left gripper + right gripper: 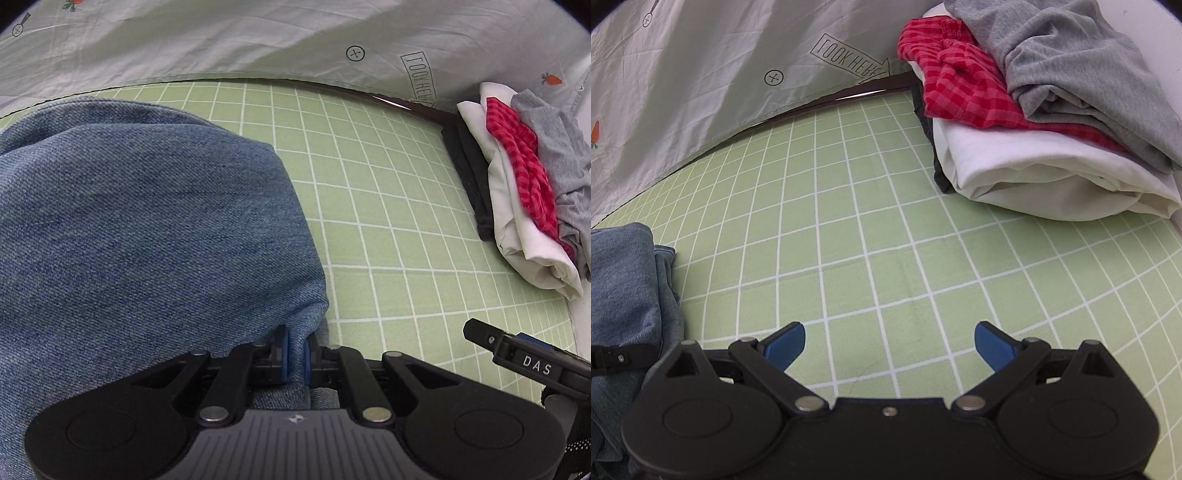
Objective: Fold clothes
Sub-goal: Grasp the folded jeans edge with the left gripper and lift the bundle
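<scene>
Blue denim jeans (140, 236) lie bunched on the green checked sheet (388, 229) and fill the left of the left wrist view. My left gripper (295, 350) is shut on a fold at their right edge, blue pads pressing the denim from both sides. In the right wrist view the jeans (624, 295) lie at the left edge. My right gripper (890, 343) stands open over bare sheet (886, 229), nothing between its blue fingers (785, 345). Its black body (524, 362) shows at the lower right of the left wrist view.
A stack of folded clothes (1052, 122) sits at the far right: a grey garment on top, red checked cloth, a white piece and something dark beneath. A pale printed cover (701, 92) hangs along the back edge. The stack (524, 177) also shows in the left wrist view.
</scene>
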{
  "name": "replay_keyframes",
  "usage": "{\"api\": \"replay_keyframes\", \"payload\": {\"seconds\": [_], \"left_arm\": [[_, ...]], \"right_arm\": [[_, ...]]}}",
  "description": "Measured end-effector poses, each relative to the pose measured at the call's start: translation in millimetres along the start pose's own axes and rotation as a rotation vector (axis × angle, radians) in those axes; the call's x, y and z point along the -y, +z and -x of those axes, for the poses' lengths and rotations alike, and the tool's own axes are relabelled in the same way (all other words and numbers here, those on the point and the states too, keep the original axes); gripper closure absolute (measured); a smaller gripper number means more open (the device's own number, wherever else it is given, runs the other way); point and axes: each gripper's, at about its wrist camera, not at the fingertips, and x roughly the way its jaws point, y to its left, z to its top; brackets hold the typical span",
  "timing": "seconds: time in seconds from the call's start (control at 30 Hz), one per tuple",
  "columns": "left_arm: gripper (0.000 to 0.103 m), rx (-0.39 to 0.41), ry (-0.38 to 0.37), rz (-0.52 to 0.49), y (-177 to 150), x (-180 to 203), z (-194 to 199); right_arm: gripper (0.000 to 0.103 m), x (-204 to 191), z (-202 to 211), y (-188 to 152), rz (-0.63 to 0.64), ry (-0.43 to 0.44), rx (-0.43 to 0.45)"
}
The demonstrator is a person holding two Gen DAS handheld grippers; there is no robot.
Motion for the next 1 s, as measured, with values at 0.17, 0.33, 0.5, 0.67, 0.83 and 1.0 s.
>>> {"api": "replay_keyframes", "payload": {"seconds": [0.17, 0.33, 0.5, 0.67, 0.83, 1.0], "left_arm": [[0.092, 0.005, 0.025, 0.039, -1, 2, 1], [0.092, 0.011, 0.034, 0.1, -1, 1, 2], [0.082, 0.022, 0.015, 0.162, -1, 0, 7], [0.058, 0.056, -0.042, 0.162, 3, 7, 26], [0.053, 0.088, -0.143, 0.194, 3, 0, 55], [0.046, 0.147, -0.215, 0.238, 6, -20, 90]], "right_arm": [[0.004, 9, -1, -8, -0.011, 0.03, -0.034], [0.004, 16, -1, -6, -0.031, 0.06, -0.035], [0.004, 16, 3, -8, -0.019, 0.081, -0.036], [0.004, 14, 6, -11, -0.026, 0.087, -0.038], [0.004, 3, 10, -18, -0.033, 0.088, -0.052], [0.004, -16, 14, -20, -0.036, 0.082, -0.05]]}}
